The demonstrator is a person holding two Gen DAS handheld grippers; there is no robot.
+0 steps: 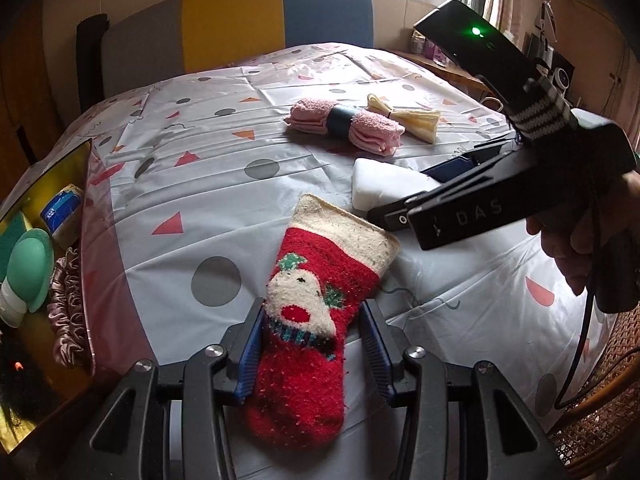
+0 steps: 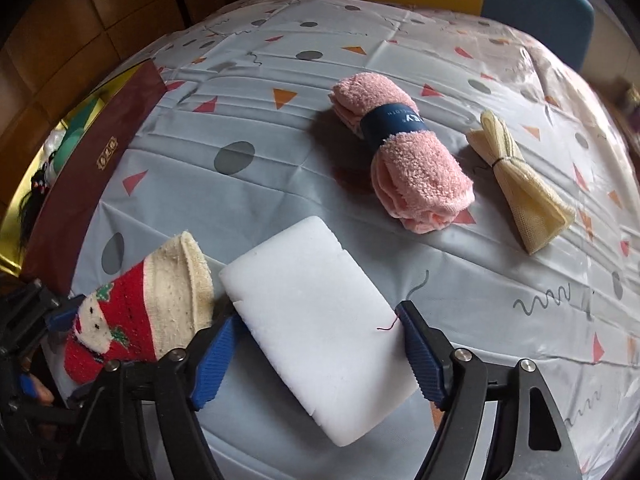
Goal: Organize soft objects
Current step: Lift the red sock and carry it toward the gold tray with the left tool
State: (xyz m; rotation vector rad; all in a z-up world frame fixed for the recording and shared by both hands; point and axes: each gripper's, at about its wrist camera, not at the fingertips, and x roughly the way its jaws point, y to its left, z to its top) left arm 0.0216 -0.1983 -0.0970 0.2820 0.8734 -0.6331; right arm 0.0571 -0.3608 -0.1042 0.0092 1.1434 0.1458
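Note:
A red Christmas sock (image 1: pixel 308 344) with a cream cuff lies flat on the patterned tablecloth (image 1: pixel 192 184). My left gripper (image 1: pixel 314 308) straddles its middle. The left pad rests against the sock and a small gap shows at the right pad, so it is open. A white foam sponge (image 2: pixel 316 332) lies just right of the sock (image 2: pixel 132 312). My right gripper (image 2: pixel 318 312) is angled down over it, open, with its blue pad tips at the sponge's two long edges and the foam not squeezed. In the left wrist view the right gripper (image 1: pixel 400 196) hangs over the sponge (image 1: pixel 380 184).
A pink rolled towel (image 2: pixel 404 156) with a dark band and a tied yellow cloth (image 2: pixel 520 184) lie farther back. A gold-lined box (image 1: pixel 48 200) with several items stands off the table's left edge. A multicoloured chair (image 1: pixel 280 20) stands behind, and a person's hand (image 1: pixel 576 240) holds the right gripper.

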